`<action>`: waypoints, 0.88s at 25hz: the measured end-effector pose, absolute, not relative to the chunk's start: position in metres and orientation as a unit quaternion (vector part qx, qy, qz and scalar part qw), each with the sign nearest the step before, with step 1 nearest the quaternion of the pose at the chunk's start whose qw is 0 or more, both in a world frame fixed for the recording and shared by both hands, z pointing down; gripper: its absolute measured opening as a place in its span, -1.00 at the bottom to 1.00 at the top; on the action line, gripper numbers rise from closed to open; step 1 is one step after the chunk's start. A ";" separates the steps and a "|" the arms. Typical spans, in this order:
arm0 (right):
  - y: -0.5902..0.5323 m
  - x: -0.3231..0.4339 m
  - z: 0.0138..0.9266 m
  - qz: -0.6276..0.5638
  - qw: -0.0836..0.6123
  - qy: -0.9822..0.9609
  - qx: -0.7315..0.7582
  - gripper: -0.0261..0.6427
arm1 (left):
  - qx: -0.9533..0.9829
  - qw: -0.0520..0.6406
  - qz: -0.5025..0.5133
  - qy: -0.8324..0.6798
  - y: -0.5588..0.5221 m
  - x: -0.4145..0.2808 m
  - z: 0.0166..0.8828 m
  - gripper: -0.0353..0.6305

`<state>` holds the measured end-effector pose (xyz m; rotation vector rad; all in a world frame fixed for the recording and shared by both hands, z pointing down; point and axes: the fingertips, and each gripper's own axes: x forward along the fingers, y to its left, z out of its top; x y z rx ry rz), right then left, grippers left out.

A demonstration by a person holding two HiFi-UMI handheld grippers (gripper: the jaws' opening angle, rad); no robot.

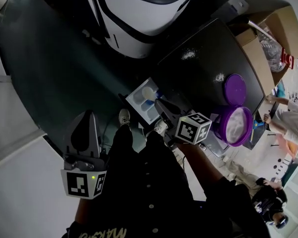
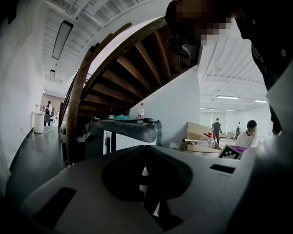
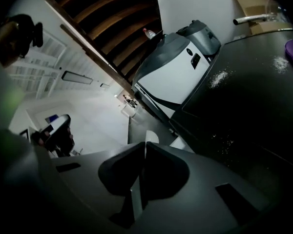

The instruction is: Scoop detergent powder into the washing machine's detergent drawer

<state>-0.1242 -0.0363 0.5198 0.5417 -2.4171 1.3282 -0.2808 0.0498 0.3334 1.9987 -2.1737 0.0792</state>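
The right gripper (image 1: 158,103) reaches over the open drawer (image 1: 136,100), which juts from the bench (image 1: 198,78) edge below the washer (image 1: 139,14). Its fingers (image 3: 166,174) are pressed together on what looks like the thin handle of a white scoop (image 1: 148,92), and the bowl shows just past the tips, above the drawer's white and blue compartments. The left gripper (image 1: 88,114) hangs well apart to the left, over the dark floor. Its fingers (image 2: 122,174) meet at the tips with nothing between them. On the bench to the right stands the purple tub (image 1: 248,123), open and filled with white powder (image 1: 236,125). Its lid (image 1: 235,89) lies flat just beside it. Two small patches of spilled powder (image 1: 188,54) dot the dark benchtop between washer and lid. A cardboard box (image 1: 268,33) sits at the bench's far end.
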 end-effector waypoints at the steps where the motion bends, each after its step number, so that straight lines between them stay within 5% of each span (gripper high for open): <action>1: -0.034 -0.127 0.530 0.450 0.179 -0.853 0.193 -0.82 | 0.675 0.098 0.031 -0.730 0.050 -0.281 0.338 -0.88; 8: -0.032 -0.141 0.583 0.202 0.303 -0.908 0.205 -0.83 | 0.685 0.133 0.047 -0.715 0.041 -0.282 0.370 -0.88; 22: 0.003 -0.151 0.618 -0.257 0.439 -0.846 0.158 -0.82 | 0.686 0.176 0.061 -0.703 0.037 -0.280 0.409 -0.88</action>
